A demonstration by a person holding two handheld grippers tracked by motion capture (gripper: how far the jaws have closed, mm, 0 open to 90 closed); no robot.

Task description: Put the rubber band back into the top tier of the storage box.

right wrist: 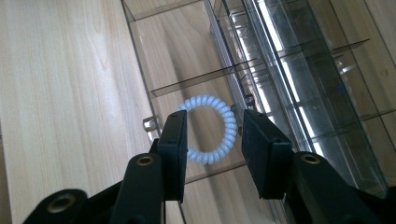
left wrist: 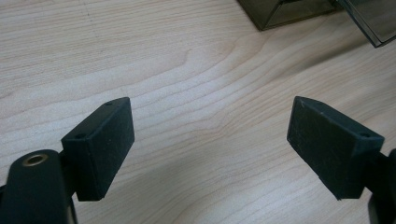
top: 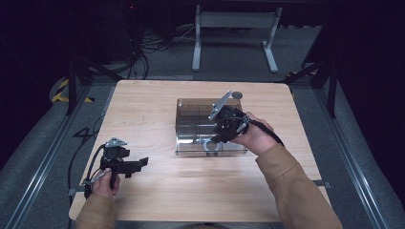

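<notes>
My right tool (right wrist: pixel 211 135) hangs released over the coil hair tie (right wrist: pixel 208 129), which lies in the organizer box's (top: pixel 191 112) front compartment. Left tool (left wrist: pixel 210 149) idles open above the worktop (left wrist: pixel 196 70), out of the way.

Both forearms wear tan sleeves (top: pixel 291 183) ending at the wrists. Each hand carries a matte black gripper: the left gripper (top: pixel 141 163) and the right gripper (top: pixel 216 139) each bear a grey three-cornered plate on top and trail a black cable. The pads (left wrist: pixel 100 144) are flat, rectangular, finely textured blocks, with brass-ringed holes at the jaw pivots.
</notes>
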